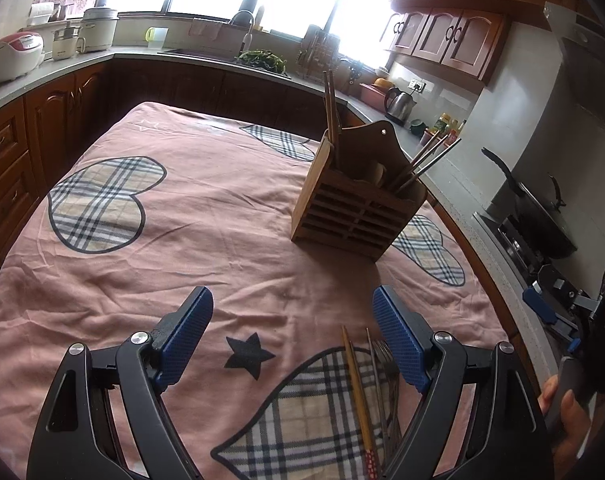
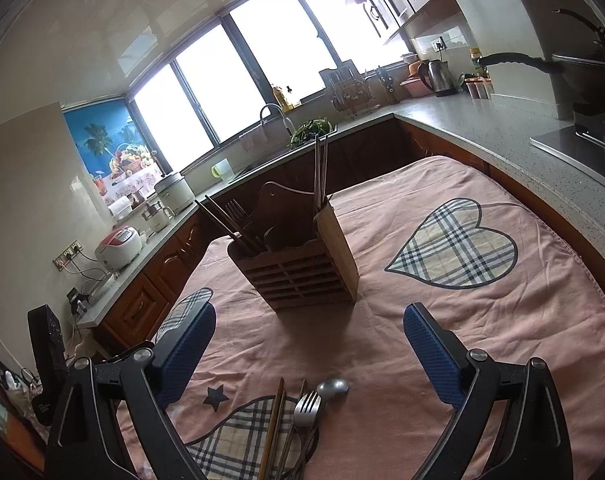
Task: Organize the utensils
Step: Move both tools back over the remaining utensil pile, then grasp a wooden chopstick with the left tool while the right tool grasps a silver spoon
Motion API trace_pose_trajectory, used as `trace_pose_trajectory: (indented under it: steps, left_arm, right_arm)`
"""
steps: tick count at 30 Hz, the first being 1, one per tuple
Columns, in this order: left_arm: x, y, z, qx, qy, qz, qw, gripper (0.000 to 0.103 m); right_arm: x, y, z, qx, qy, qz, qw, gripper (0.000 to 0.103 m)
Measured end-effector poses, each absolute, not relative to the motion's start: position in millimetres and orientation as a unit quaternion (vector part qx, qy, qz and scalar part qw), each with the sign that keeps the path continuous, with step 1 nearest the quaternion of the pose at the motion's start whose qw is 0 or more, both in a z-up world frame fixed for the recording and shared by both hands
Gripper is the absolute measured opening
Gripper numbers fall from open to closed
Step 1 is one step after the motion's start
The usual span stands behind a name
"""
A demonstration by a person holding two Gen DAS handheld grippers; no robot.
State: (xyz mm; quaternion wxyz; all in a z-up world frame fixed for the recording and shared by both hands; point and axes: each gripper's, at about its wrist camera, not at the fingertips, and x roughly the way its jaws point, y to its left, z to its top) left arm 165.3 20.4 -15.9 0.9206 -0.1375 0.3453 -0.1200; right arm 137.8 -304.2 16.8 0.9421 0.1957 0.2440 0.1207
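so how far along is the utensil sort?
Partly done. The wooden holder already has chopsticks in both end slots, plus a fork. Nothing is in hand: the left tool and the right tool are both open and empty. Still loose on the pink cloth: a fork, a spoon and chopsticks.

Left tool (image 1: 292,322) gapes empty over pink cloth (image 1: 222,208) near wooden holder (image 1: 354,216).

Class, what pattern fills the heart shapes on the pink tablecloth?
A plaid check of beige, white and dark lines fills each heart, outlined in dark grey; clearest in the right wrist view.
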Motion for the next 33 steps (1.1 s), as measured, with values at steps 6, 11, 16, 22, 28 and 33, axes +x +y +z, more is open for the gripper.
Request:
trace_pose_trajectory:
  steps: [6, 11, 16, 22, 28, 33]
  left_arm:
    - [154.8, 17.0, -29.5, -0.127, 0.363, -0.123, 0.915, 0.084]
    - [150.7, 8.4, -37.4, -0.109, 0.374, -0.125, 0.913, 0.084]
    - [150.4, -8.9, -48.5, -0.085, 0.391, -0.139, 0.906, 0.084]
    - [156.5, -37.6, -68.2, -0.048, 0.417, -0.147, 0.896, 0.084]
    - [168.3, -63.4, -80.7, -0.013, 0.431, -0.152, 0.889, 0.084]
    - [180.6, -80.6, -97.2, 0.029, 0.458, -0.139, 0.878, 0.074]
  right_arm:
    - [127.1, -298.1, 4.4, 0.190, 0.259, 0.126, 0.939, 0.096]
    - [120.1, -297.5, -7.6, 0.194, 0.268, 0.126, 0.935, 0.096]
    - [115.4, -299.9, -16.5, 0.200, 0.277, 0.124, 0.932, 0.096]
    - [114.1, -304.4, -22.2, 0.204, 0.282, 0.120, 0.930, 0.096]
    - [118.7, -310.7, -29.6, 0.218, 0.291, 0.115, 0.924, 0.096]
    - [123.8, -314.0, -34.8, 0.224, 0.299, 0.111, 0.921, 0.096]
